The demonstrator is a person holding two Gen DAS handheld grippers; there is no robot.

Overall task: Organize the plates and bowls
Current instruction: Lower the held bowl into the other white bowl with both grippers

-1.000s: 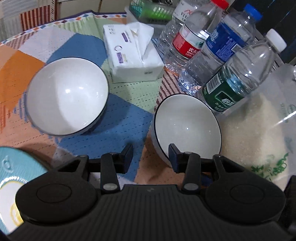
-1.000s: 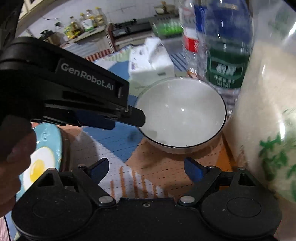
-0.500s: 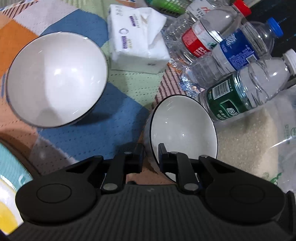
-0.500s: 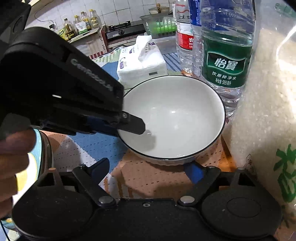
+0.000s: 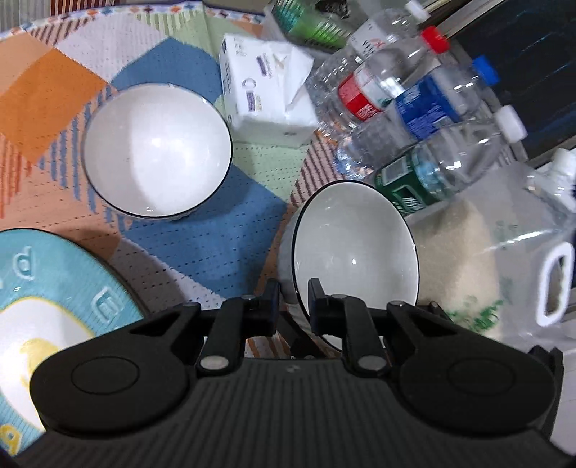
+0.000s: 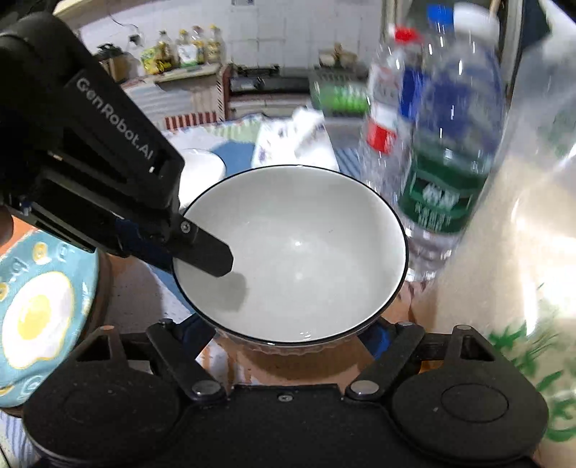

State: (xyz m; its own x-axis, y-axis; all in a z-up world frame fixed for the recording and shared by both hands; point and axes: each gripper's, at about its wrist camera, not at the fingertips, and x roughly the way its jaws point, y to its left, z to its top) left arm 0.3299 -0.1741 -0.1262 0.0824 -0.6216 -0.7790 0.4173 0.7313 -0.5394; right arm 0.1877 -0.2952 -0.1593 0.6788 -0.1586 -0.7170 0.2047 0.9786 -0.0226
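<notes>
A white bowl with a dark rim [image 5: 354, 252] hangs tilted just above the patterned cloth, and my left gripper [image 5: 292, 291] is shut on its near rim. In the right wrist view one left finger [image 6: 212, 257] lies inside that bowl [image 6: 306, 252]. My right gripper [image 6: 288, 336] sits low in front of the bowl; its jaws are closing, their blue tips half hidden on either side of the bowl's base, with no pad seen pressing. A second white bowl [image 5: 156, 149] stands farther left. A teal plate with a fried-egg picture [image 5: 54, 288] lies at the near left.
Several water bottles [image 5: 414, 108] and a clear bag of rice [image 5: 486, 259] crowd the bowl's right side. A white tissue pack [image 5: 266, 86] sits behind the bowls, with a green basket [image 5: 309, 25] beyond it. A hand [image 6: 5, 226] holds the left gripper.
My left jaws went from apart to shut on the bowl's rim, then rose with it, tilting the bowl. The right gripper has come in closer under the bowl.
</notes>
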